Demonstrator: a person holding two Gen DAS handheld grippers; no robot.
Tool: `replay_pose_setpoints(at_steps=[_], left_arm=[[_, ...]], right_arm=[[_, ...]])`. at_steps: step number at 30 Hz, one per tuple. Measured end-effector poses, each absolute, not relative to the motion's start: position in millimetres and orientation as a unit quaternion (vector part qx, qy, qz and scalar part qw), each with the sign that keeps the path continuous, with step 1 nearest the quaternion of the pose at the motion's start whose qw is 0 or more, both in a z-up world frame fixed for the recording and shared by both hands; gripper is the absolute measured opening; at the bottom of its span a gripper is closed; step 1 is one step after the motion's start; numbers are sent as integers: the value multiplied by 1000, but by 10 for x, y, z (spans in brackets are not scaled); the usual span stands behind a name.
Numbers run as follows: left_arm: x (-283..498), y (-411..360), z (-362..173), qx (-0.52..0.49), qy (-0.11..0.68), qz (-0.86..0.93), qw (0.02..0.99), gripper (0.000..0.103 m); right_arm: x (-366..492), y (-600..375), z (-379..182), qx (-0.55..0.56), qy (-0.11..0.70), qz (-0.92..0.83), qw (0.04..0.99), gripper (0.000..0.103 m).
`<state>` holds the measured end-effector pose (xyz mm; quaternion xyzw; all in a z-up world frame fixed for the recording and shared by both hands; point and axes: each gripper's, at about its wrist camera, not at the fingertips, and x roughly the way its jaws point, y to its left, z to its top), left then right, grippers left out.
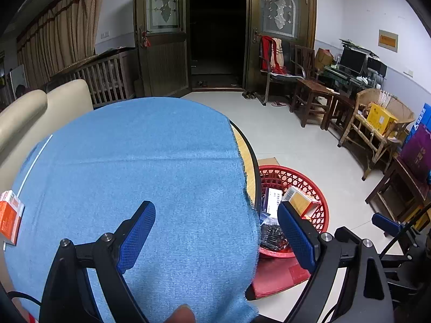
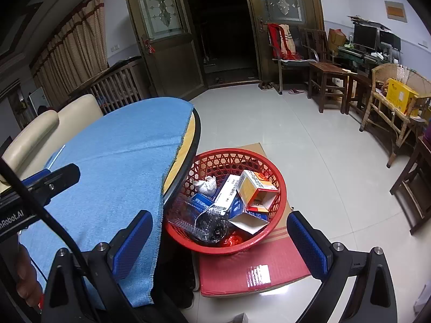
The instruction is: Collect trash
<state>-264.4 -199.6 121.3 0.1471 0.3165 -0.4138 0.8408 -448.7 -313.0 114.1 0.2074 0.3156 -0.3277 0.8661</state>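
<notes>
From the left wrist view, the left gripper [image 1: 216,219] hangs over the near part of a round table [image 1: 249,161] covered by a blue cloth [image 1: 140,167], its jaws spread wide with nothing between them. An orange and white box [image 1: 9,216] lies on the cloth at the far left edge of the picture. To the right of the table, lower down, stands a red basket [image 1: 322,215] with boxes inside, and the other gripper's blue finger shows beyond it.

From the right wrist view, the right gripper [image 2: 219,232] is also wide open and empty — it hovers above the red basket [image 2: 188,235], which rests on a red cardboard box [image 2: 250,271] just beside the table. In the basket lie the trash items: an orange box [image 2: 257,191], a white and blue box [image 2: 227,195], a crumpled paper ball [image 2: 206,185] and a dark plastic wrapper [image 2: 208,224]. The left gripper [image 2: 51,179] shows at the left, over the cloth.
</notes>
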Motion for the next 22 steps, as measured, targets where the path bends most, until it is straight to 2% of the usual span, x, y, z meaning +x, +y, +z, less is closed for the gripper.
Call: replay_pose_setpoints(at_steps=[22], left_arm=[[-2646, -2040, 1149, 153, 327, -426, 830, 92]], right_arm=[[-4435, -3154, 1131, 207, 319, -330, 864, 101]])
